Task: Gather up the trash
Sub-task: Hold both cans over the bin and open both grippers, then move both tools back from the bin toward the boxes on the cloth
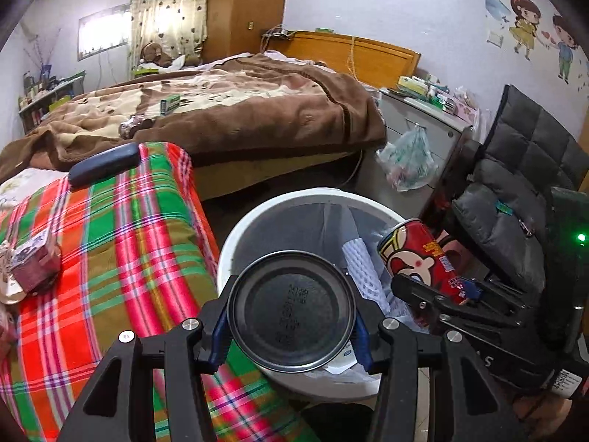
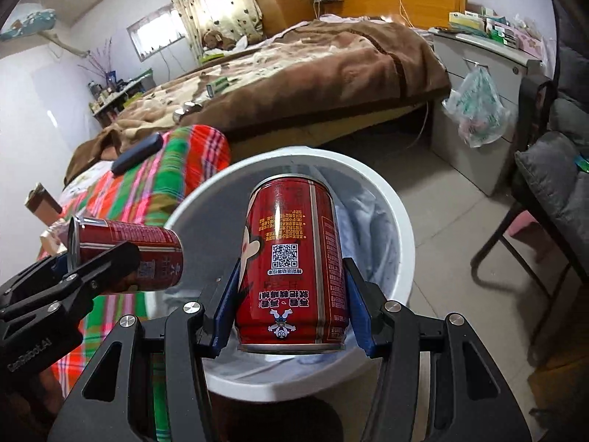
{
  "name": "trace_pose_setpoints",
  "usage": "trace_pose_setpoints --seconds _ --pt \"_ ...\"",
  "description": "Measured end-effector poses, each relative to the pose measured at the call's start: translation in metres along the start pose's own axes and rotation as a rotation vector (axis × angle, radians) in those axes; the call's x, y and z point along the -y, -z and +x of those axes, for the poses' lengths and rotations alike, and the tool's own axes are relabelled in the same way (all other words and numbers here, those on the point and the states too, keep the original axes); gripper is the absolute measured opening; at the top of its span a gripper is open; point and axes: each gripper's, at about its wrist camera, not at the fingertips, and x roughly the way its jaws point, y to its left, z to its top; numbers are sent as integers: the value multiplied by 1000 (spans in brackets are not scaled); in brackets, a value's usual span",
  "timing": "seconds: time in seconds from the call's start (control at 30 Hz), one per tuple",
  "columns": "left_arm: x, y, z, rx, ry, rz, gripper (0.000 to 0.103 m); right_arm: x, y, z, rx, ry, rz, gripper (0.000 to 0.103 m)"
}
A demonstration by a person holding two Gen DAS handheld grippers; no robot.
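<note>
Landmark: white bin [image 2: 401, 228], lined, on floor beside plaid cover [image 1: 121, 243].
Can 1: red can [image 2: 291, 265], printed side facing the right wrist camera, over bin mouth.
Right gripper [image 2: 291, 313]: blue pads pressed on both sides of can 1; jaws part-open at can width.
Can 2: second red can [image 1: 291, 309], dark base toward left camera, over bin's near rim.
Left gripper [image 1: 291, 331]: clamped on can 2's sides.
In bin: white foam netting [image 1: 362, 269], paper scraps.
Beyond bin: bed with brown blanket [image 1: 257, 110].
Right of bin: grey chair [image 2: 552, 191].
</note>
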Motion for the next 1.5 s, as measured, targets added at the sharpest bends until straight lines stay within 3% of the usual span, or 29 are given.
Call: trace_pose_setpoints --seconds 0.1,0.2,0.43,0.8,1.5 --pt "0 -1 5 -10 -12 -4 55 5 1 -1 0 32 -9 54" --pt "-3 -1 4 -3 -14 -13 70 9 2 -2 -3 44 -9 54" --pt "-8 1 -4 7 -18 -23 73 6 0 -10 32 40 -22 63" --pt "-25 12 -30 41 -39 -66 74 -6 2 -21 70 14 -11 63" --pt "-82 43 -97 129 -158 -143 74 -66 16 -29 104 -91 -115 63"
